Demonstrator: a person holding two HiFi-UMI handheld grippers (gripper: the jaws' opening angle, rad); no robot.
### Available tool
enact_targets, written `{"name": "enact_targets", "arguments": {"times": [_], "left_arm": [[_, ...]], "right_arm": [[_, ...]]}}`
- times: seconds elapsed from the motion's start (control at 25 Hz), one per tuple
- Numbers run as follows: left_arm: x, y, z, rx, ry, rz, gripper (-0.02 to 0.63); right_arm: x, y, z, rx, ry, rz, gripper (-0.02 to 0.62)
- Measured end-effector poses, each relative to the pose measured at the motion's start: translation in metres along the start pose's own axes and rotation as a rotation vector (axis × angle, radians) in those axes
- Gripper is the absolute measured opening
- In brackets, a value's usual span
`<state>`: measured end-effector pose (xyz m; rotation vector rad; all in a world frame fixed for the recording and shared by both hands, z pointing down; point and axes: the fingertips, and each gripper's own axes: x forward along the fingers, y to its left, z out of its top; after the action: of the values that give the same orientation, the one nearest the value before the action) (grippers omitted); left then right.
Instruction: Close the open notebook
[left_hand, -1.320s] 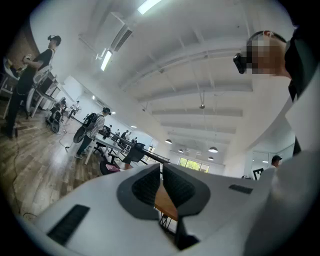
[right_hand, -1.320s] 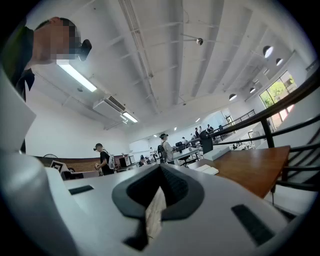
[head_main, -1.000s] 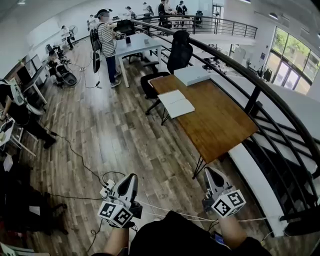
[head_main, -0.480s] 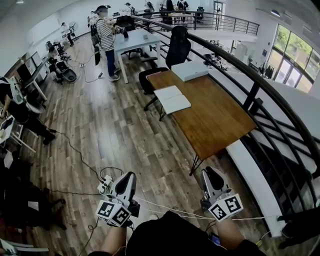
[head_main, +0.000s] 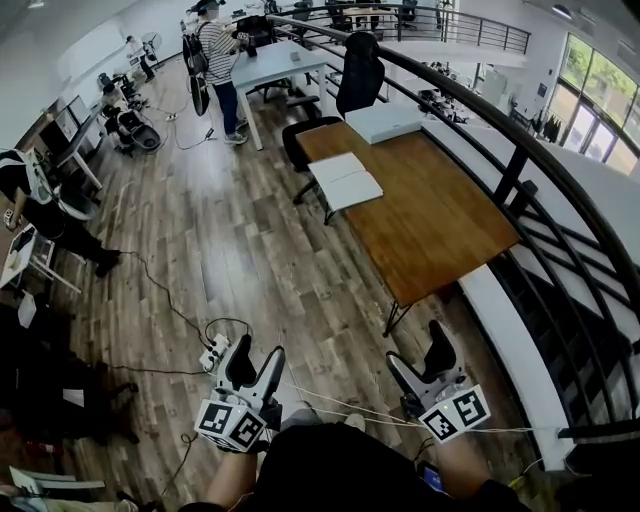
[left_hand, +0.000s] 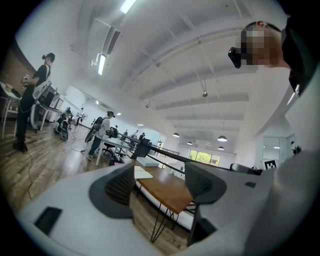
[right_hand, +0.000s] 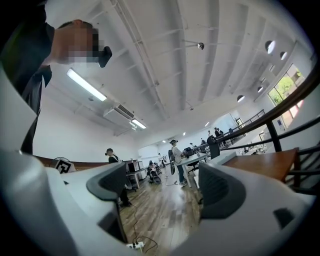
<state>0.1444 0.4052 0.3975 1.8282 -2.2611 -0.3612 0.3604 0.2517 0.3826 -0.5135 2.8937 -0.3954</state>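
The open notebook (head_main: 346, 181) lies white and flat near the far left edge of the brown wooden table (head_main: 430, 240), well ahead of both grippers. In the left gripper view the notebook (left_hand: 142, 173) is a small pale slab on the table (left_hand: 167, 187), seen between the jaws. My left gripper (head_main: 255, 362) (left_hand: 160, 184) is held low over the wooden floor, and its jaws have just been opening with nothing between them. My right gripper (head_main: 420, 355) (right_hand: 162, 187) is beside it near the table's near end; its jaws have also just been opening and hold nothing.
A white box (head_main: 383, 122) sits at the table's far end, with a black office chair (head_main: 360, 90) behind it. A black railing (head_main: 520, 175) runs along the right. A power strip with cables (head_main: 215, 352) lies on the floor by the left gripper. People stand by a far white table (head_main: 275, 65).
Both grippers' jaws have gone from shut to spread wide. Both hands have shifted a little across the floor, and the table sits slightly nearer in the head view.
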Motion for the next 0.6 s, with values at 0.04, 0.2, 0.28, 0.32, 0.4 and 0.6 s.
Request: {"name": "enact_targets", "arguments": {"times": [0.04,0.2,0.28,0.32,0.4,0.6], "left_arm": [[0.0,0.0,-0.002,-0.001,0.007,0.003,0.305],[0.005,0.004,-0.001,-0.001,0.009,0.005,0.305],[0.01,0.008,-0.001,0.019,0.005,0.003,0.305],[0.014,0.011,-0.001,0.03,0.005,0.002,0.305],[0.026,0.021,0.001,0.044,0.005,-0.004,0.305],[0.068,0.055,0.013,0.071,-0.002,-0.037,0.305]], "right_arm": [[0.0,-0.001,-0.002,-0.002,0.005,-0.004,0.44],[0.006,-0.009,-0.007,0.007,0.012,-0.022,0.44],[0.014,-0.012,-0.009,0.008,0.017,-0.021,0.439],[0.019,-0.014,-0.01,0.005,0.018,-0.021,0.439],[0.031,-0.017,-0.01,-0.006,0.022,-0.02,0.437],[0.072,-0.028,-0.005,-0.031,0.02,-0.057,0.436]]}}
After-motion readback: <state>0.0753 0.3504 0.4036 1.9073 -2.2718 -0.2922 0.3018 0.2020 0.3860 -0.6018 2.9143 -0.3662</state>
